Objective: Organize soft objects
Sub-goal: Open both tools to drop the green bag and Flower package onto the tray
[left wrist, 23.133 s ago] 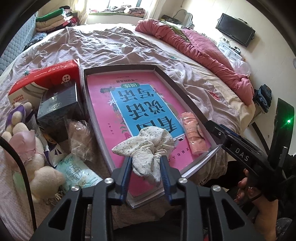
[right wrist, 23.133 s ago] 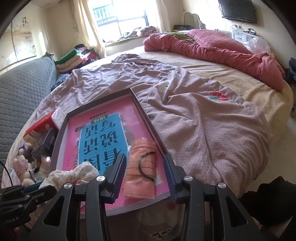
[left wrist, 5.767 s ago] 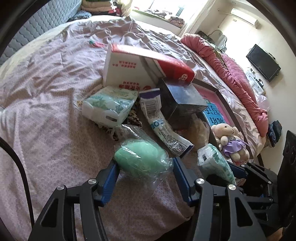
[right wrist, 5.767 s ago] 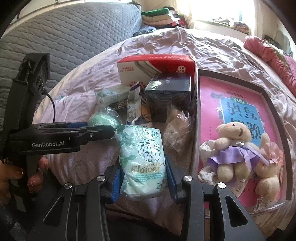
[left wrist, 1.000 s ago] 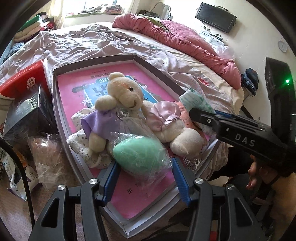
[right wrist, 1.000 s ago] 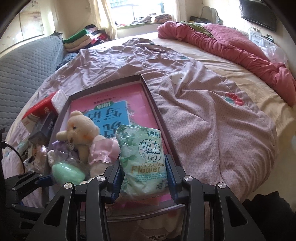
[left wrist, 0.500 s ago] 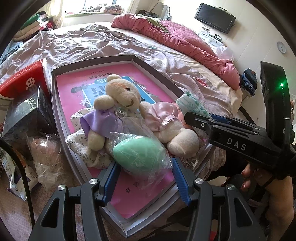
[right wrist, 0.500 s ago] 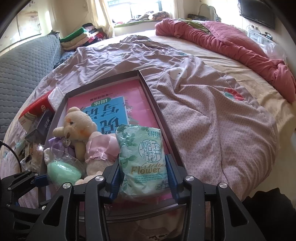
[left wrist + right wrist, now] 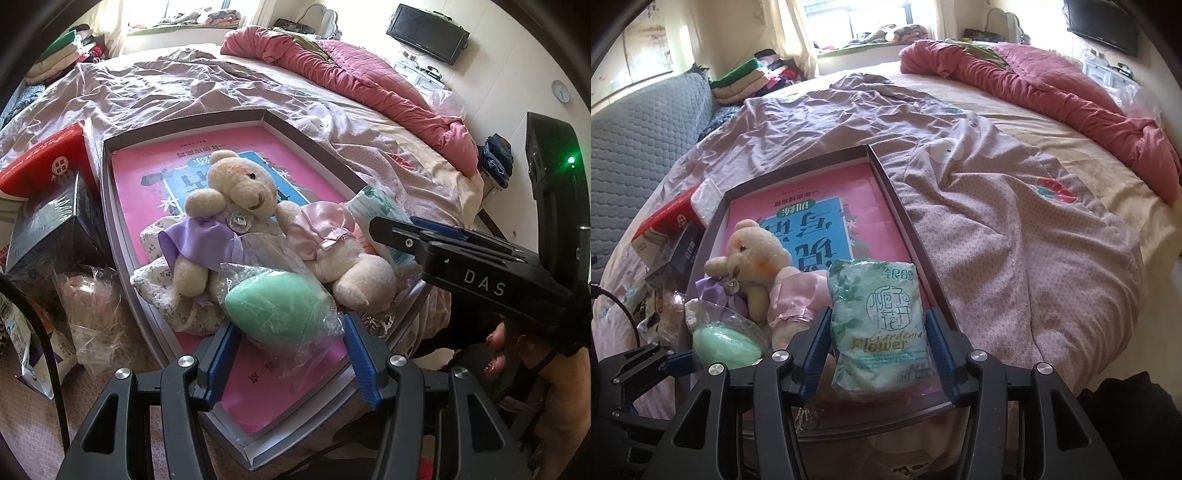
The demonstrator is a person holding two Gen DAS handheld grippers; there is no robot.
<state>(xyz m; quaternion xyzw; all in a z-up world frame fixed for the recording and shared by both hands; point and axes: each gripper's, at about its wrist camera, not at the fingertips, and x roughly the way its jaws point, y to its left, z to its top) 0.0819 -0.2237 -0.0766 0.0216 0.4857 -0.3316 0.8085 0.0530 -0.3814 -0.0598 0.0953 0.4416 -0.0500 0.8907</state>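
A shallow grey box (image 9: pixel 110 206) with a pink book cover inside lies on the bed; it also shows in the right wrist view (image 9: pixel 916 251). In it lie a teddy bear (image 9: pixel 236 192) in purple and pink, also in the right wrist view (image 9: pixel 757 254), and a floral cloth (image 9: pixel 162 291). My left gripper (image 9: pixel 288 354) is open around a green sponge in a clear bag (image 9: pixel 273 314) resting at the box's near end. My right gripper (image 9: pixel 877 354) is open around a green tissue pack (image 9: pixel 877 325) lying at the box's near right corner.
Left of the box are a red and white carton (image 9: pixel 40 162), a dark box (image 9: pixel 51 225), a crumpled clear bag (image 9: pixel 92 310) and other packets. A red quilt (image 9: pixel 1052 85) lies across the far bed. The bed edge is just below the box.
Both grippers have opened a little, letting the green sponge bag and the tissue pack rest in the box. The bear has not moved.
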